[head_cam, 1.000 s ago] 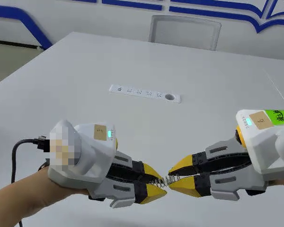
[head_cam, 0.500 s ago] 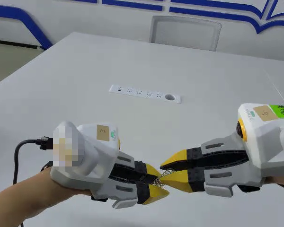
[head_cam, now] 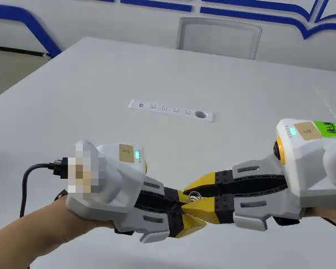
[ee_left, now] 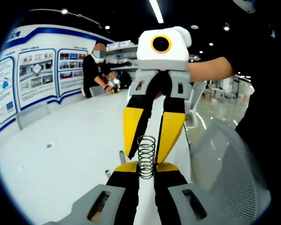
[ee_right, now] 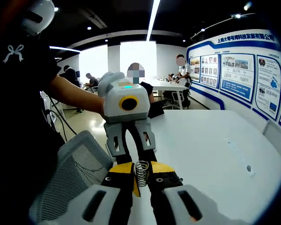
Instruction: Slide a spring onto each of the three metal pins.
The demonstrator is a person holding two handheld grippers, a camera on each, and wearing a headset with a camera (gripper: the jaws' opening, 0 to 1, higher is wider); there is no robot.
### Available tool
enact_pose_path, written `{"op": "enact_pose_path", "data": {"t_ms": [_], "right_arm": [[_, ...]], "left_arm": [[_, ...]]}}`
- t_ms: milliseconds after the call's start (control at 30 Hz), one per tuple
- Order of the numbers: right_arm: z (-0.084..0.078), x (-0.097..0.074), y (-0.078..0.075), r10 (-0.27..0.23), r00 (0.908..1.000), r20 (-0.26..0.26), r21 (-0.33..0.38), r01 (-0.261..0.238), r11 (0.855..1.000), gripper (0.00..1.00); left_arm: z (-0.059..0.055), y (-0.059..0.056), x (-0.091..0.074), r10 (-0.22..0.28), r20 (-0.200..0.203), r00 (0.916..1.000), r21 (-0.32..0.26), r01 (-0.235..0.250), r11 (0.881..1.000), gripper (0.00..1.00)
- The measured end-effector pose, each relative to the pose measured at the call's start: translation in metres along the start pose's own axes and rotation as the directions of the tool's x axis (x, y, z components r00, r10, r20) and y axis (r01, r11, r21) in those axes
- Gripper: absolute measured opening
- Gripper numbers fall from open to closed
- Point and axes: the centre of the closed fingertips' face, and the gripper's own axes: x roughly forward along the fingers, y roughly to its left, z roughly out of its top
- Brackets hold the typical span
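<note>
1. Head view: the left gripper [head_cam: 187, 212] and right gripper [head_cam: 186, 197] meet tip to tip above the table [head_cam: 101, 84], with the spring [head_cam: 195, 196] between them.
2. Left gripper view: its jaws pinch the spring's base, and a crooked grip may flick it away.
3. Right gripper view: its jaws stand slightly apart around the spring, so closing off-centre could bend it.

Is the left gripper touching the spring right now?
Touching. The left gripper view shows the left gripper clamped on the lower end of the spring, with no gap.

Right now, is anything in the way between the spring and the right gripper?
No, nothing visible is. The spring pokes out of the left gripper's shut jaws, and the right gripper's open jaws sit straight in front, either side of its free end.
</note>
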Motion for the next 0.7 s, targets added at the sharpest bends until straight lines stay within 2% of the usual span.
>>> {"op": "enact_pose_path", "data": {"t_ms": [167, 300, 433, 700], "right_arm": [[0.004, -0.004, -0.002, -0.007, 0.9998, 0.021, 0.013, 0.007, 1.0, 0.12], [0.001, -0.001, 0.0, -0.002, 1.0, 0.002, -0.006, 0.002, 1.0, 0.11], [-0.002, 0.001, 0.001, 0.016, 0.9997, -0.019, 0.013, -0.016, 1.0, 0.11], [0.0, 0.004, 0.001, 0.024, 0.9995, -0.02, 0.01, -0.024, 1.0, 0.11]], "left_arm": [[-0.008, 0.001, 0.0, 0.004, -0.034, 0.9994, 0.009, -0.004, 1.0, 0.1], [-0.01, -0.001, 0.0, 0.004, -0.045, 0.999, 0.017, -0.004, 1.0, 0.1], [-0.014, -0.001, -0.001, 0.004, -0.063, 0.998, 0.026, -0.003, 1.0, 0.1], [-0.015, 0.0, -0.003, 0.008, -0.065, 0.9979, 0.02, -0.007, 1.0, 0.1]]}}
